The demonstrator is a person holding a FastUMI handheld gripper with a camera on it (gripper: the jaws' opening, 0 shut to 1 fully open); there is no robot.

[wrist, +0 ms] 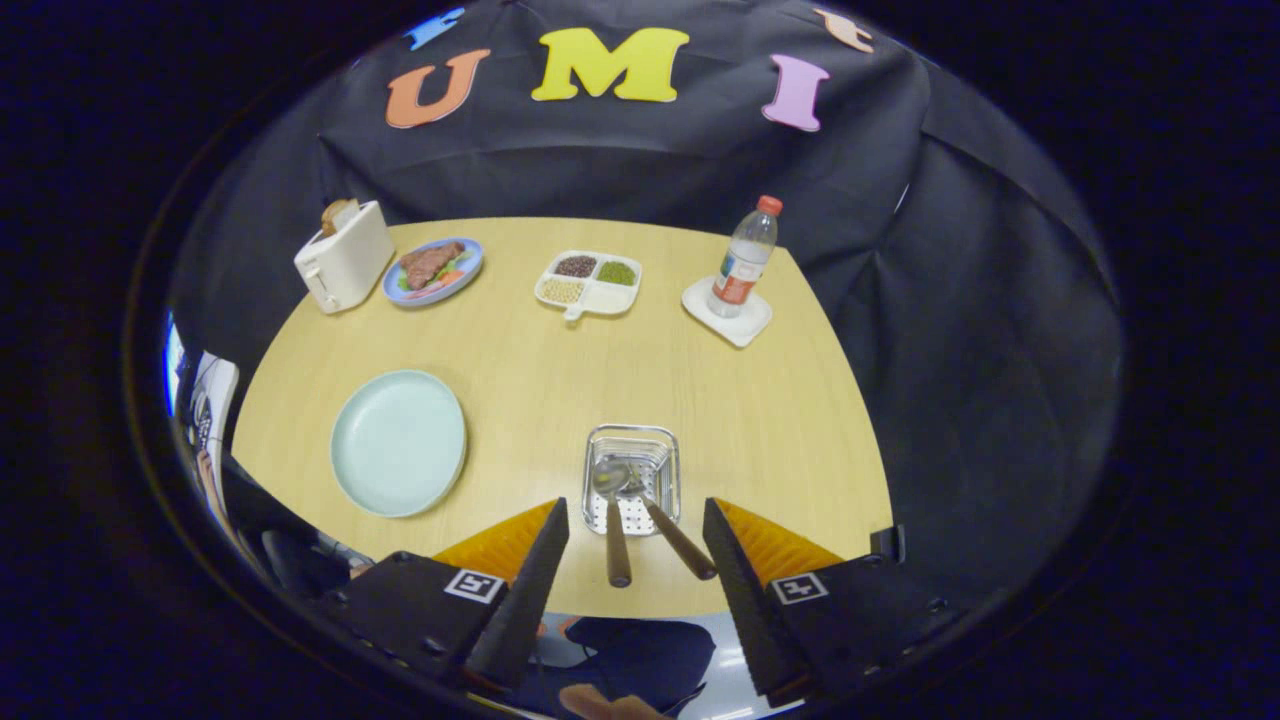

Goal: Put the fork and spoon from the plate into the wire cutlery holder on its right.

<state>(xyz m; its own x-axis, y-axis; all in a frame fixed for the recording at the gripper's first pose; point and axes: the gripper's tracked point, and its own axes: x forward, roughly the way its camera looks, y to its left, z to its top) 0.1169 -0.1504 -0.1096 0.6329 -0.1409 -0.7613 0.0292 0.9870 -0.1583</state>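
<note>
A pale green plate (399,442) lies bare on the wooden table, left of the wire cutlery holder (632,478). Inside the holder rest a spoon (612,520) and a fork (672,532), their brown handles sticking out toward me over the table's near edge. My gripper (634,545) hovers above that edge, open, its fingers spread to either side of the two handles without touching them. The holder sits just ahead of the fingers.
Along the table's far side stand a white toaster (343,257) with bread, a blue plate of food (433,270), a divided dish of beans (589,282) and a water bottle (742,258) on a white coaster. A person's knee shows below the fingers.
</note>
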